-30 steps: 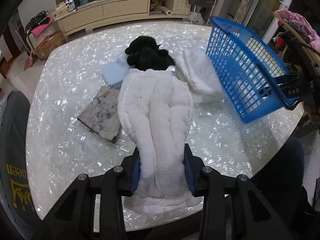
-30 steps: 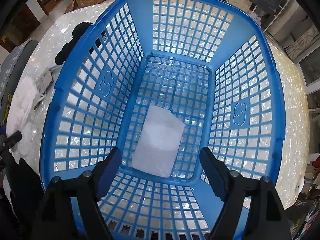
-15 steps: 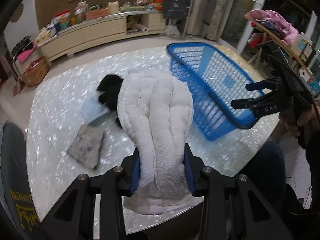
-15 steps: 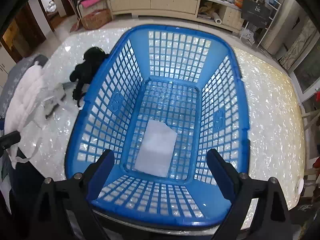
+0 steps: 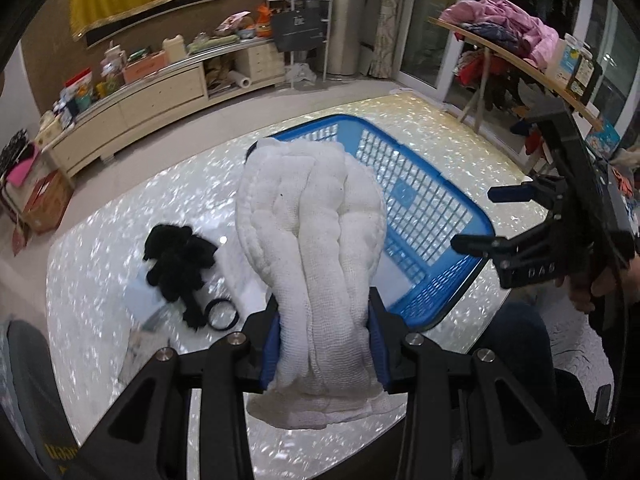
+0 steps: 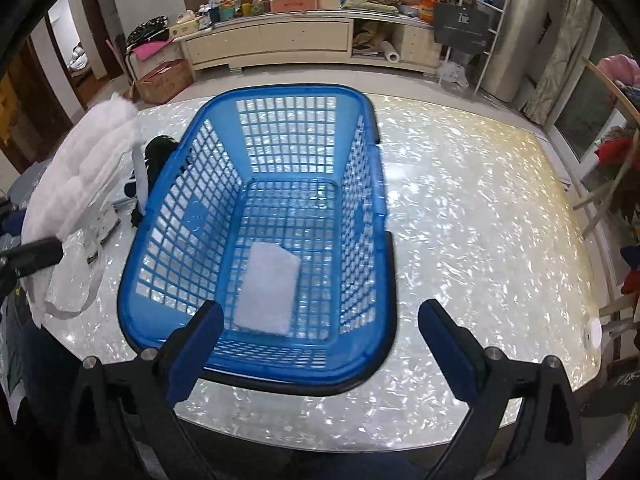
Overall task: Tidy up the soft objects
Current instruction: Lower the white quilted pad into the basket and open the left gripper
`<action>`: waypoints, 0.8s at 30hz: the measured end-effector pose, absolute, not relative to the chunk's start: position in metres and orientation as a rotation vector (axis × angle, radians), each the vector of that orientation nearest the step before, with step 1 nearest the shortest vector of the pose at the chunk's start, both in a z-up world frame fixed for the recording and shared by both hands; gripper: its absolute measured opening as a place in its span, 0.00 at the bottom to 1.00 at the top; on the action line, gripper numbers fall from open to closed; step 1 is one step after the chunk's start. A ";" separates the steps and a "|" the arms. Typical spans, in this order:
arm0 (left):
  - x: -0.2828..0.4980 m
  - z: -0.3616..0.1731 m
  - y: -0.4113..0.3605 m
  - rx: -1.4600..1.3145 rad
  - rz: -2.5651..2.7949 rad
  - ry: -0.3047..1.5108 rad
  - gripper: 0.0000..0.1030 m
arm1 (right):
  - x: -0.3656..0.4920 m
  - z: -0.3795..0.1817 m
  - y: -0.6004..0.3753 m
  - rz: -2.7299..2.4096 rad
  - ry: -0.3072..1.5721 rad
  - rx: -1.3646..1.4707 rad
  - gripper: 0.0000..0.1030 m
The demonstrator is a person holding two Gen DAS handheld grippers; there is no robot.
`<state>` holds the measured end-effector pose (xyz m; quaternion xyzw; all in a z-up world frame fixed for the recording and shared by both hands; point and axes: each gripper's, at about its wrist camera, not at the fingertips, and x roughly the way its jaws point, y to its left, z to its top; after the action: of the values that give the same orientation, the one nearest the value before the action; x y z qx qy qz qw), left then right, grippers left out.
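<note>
My left gripper (image 5: 324, 336) is shut on a thick folded white towel (image 5: 312, 216), held up off the table in front of the blue mesh basket (image 5: 420, 200). The same towel (image 6: 80, 176) shows at the left edge of the right wrist view. My right gripper (image 6: 320, 320) hovers above the near rim of the basket (image 6: 256, 96); its jaws are opening and nothing is between them. A small white pad (image 6: 268, 288) lies on the basket floor. A black plush toy (image 5: 176, 256) sits on the table left of the basket.
The pearl-white table (image 6: 460, 220) also bears a light blue cloth (image 5: 138, 300), a black ring (image 5: 222, 314) and a clear plastic bag (image 6: 76, 280). A cluttered sideboard (image 5: 140, 96) stands behind. A rack with clothes (image 5: 500, 20) is at the right.
The left gripper lifted the towel off the table and swung it toward the basket. The right gripper rose and drew back from inside the basket while its jaws widened.
</note>
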<state>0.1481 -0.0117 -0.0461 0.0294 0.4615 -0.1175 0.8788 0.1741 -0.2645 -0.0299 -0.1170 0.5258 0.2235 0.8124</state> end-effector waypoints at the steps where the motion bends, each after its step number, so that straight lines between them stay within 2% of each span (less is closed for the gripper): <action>1: 0.150 -0.044 -0.016 0.068 -0.250 0.963 0.34 | 0.176 -0.031 -0.266 0.469 1.122 -0.244 0.95; 10: 0.188 -0.051 -0.049 0.108 -0.287 1.001 0.34 | 0.190 -0.042 -0.284 0.424 1.126 -0.196 0.95; 24: 0.253 -0.095 -0.082 0.152 -0.312 1.089 0.34 | 0.214 -0.058 -0.297 0.389 1.150 -0.142 0.95</action>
<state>0.2528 -0.0817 -0.0954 0.0719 0.5154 -0.1475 0.8411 0.2143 -0.2966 -0.0582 -0.0669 0.5399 0.1825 0.8190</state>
